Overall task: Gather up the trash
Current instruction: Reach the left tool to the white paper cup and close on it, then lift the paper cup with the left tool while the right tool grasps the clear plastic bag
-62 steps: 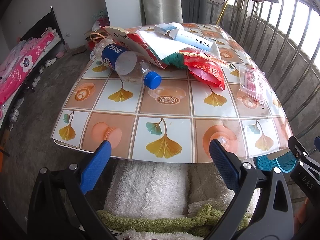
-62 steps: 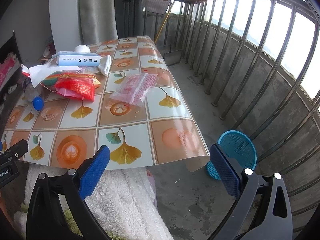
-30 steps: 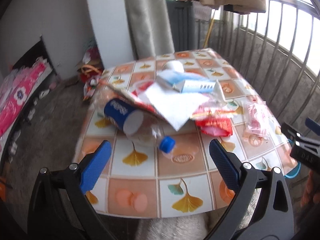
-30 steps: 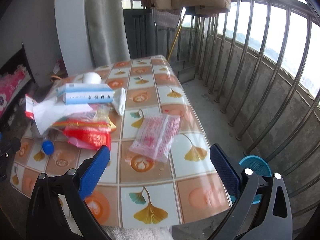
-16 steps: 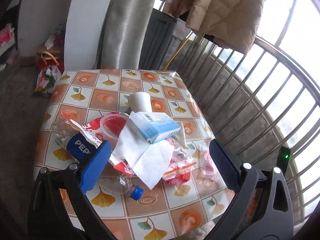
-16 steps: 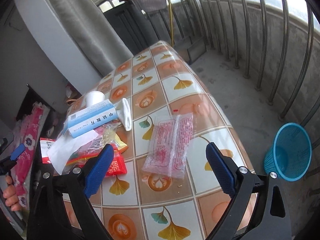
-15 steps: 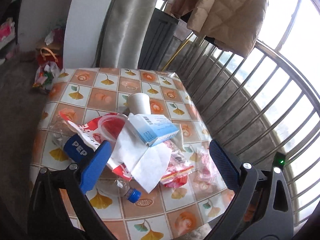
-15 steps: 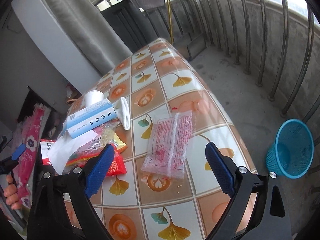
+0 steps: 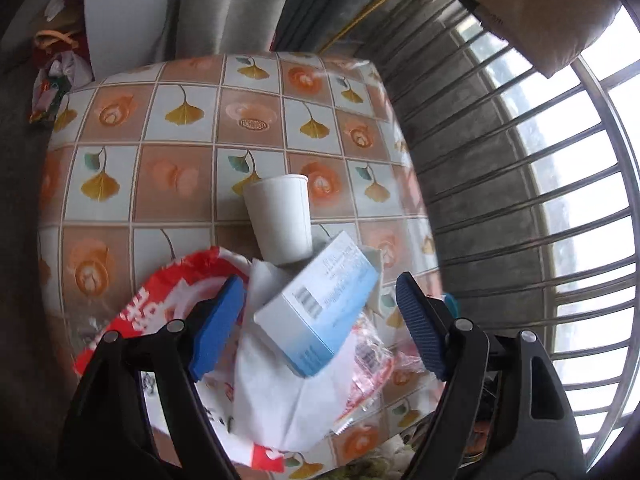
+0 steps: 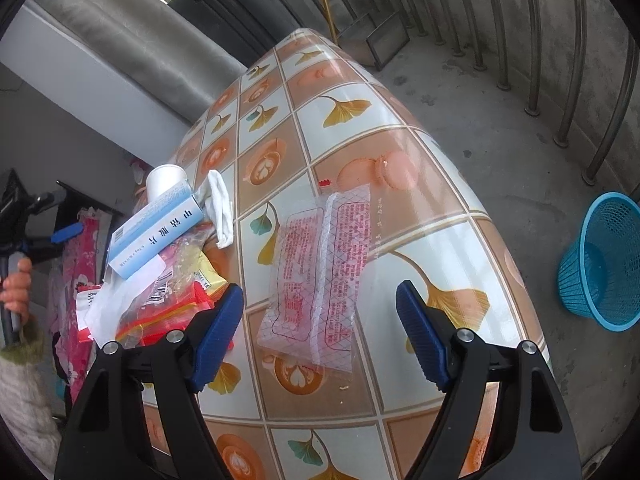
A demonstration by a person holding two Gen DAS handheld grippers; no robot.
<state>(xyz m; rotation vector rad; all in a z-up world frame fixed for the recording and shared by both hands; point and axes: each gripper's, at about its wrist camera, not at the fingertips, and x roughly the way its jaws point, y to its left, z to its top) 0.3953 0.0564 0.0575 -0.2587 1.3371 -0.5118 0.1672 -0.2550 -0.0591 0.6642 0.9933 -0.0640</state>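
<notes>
Trash lies heaped on a table (image 9: 176, 168) with a leaf-patterned cloth. My left gripper (image 9: 320, 332) hovers over a blue-and-white carton (image 9: 320, 312); its jaws are closing with the carton between them, pads not touching it. White tissue (image 9: 280, 400), a red wrapper (image 9: 160, 300) and a white paper cup (image 9: 280, 216) lie around the carton. My right gripper (image 10: 320, 336) hangs above a pink clear packet (image 10: 320, 272), jaws closing around it without contact. The carton (image 10: 156, 232) and cup (image 10: 164, 178) also show in the right wrist view.
A blue mesh basket (image 10: 604, 260) stands on the concrete floor right of the table (image 10: 360, 128). Metal railing bars (image 9: 520, 184) run along the far side. A person's hand (image 10: 16, 284) and sleeve hold the other gripper at the left edge. A grey curtain (image 9: 224, 4) hangs behind.
The left gripper swung over the pile and now looks steeply down at the carton, jaws narrower. The right gripper dropped closer to the pink packet, jaws narrower too.
</notes>
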